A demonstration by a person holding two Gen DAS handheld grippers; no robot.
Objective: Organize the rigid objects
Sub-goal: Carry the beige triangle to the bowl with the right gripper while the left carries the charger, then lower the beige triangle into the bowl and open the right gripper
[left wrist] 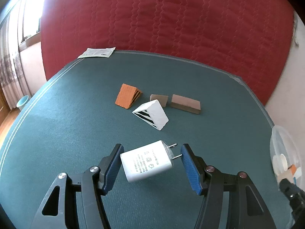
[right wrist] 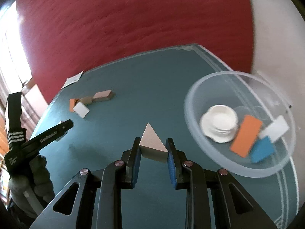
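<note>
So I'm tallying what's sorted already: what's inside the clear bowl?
Inside the clear bowl: a white round dish stack, an orange block, a blue block and a white block. Anything beneath them is covered.

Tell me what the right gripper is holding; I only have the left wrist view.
Observer: The right gripper has its jaws shut on a tan triangular wedge.
Operator: Is it over the bowl yet?
Observer: No. The clear bowl sits to the wedge's right, and the wedge is above the bare green tabletop.
Operator: The bowl's contents are a blur here. What's inside?
Observer: A white round dish, an orange block, a blue block and a white block.
</note>
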